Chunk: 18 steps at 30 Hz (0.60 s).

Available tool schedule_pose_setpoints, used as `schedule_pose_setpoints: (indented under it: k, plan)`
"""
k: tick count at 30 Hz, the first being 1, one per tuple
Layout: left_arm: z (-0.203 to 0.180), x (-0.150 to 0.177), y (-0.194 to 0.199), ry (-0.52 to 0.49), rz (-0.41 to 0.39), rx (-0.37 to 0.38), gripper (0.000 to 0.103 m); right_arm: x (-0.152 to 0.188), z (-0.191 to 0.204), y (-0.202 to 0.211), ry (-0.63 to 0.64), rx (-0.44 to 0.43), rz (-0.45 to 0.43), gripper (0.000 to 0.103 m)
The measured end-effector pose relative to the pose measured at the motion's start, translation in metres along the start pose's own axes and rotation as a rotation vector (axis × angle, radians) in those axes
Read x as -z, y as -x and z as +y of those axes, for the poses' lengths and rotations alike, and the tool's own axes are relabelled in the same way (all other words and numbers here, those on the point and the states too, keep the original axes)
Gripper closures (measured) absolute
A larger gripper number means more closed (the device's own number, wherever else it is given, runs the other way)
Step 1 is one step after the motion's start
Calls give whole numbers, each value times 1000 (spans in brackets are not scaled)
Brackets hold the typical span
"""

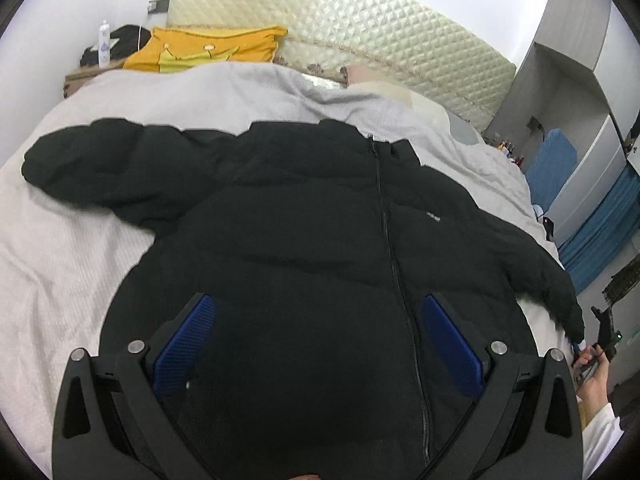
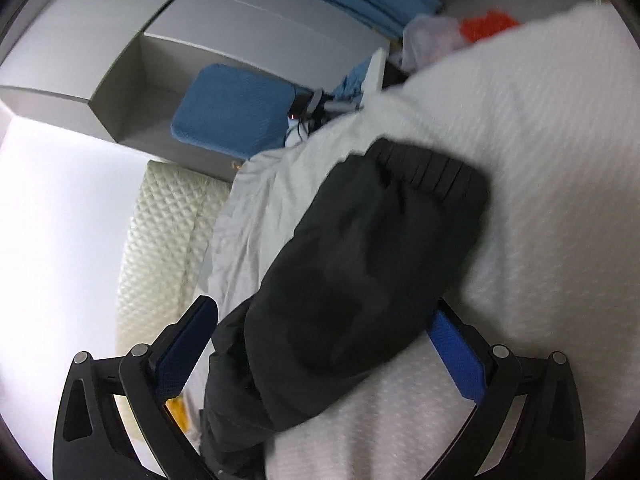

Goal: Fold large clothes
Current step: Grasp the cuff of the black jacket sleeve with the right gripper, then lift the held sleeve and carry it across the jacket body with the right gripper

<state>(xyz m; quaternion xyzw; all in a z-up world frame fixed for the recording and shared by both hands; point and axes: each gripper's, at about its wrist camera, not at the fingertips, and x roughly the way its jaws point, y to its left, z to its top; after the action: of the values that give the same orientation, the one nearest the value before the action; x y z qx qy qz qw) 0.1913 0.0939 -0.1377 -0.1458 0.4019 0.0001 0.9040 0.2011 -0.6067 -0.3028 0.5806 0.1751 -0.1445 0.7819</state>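
Both claws, left [image 1: 316, 344] and right [image 2: 324, 348], hang spread, gripping nothing. Jacket [image 1: 320, 220] lies flat on the bed [image 1: 60, 260], zipped, sleeves out; right sleeve [image 2: 380, 240] near the right claw. Folding seems unstarted.

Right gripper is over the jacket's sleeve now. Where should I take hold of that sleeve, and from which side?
Likely at the ribbed cuff, the flat, thin end of the sleeve. The right gripper is open and straddles the puffy middle, so move forward along the sleeve and pinch across the cuff from above, off the white bedding.
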Motion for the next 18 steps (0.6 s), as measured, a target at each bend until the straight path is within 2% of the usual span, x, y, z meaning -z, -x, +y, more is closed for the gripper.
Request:
schedule_pose_setpoints:
  k: [2, 5, 8, 11, 13, 15, 17, 18]
  plan:
    - [-1, 2, -2, -7, -1, -16, 0, -1, 0, -6, -8, 20, -6, 0]
    - [-3, 4, -3, -27, -11, -46, 0, -4, -3, -10, -46, -8, -40, 0]
    - [-1, 4, -5, -25, -11, -51, 0, -13, -4, -17, -43, -42, -58, 11]
    - [0, 4, -8, -18, -10, -43, 0, -23, -5, -28, -31, -62, -58, 22]
    - [-2, 4, -9, -28, -18, -41, 0, -31, -1, -40, -7, -62, -49, 36]
    - [-4, 3, -11, -42, -32, -61, 0, -35, 5, -48, 37, -49, -50, 44]
    - [-5, 2, -13, -49, -45, -70, 0, -40, 10, -57, 75, -22, -51, 57]
    - [-5, 1, -15, -51, -47, -75, 0, -42, 11, -62, 92, 1, -52, 70]
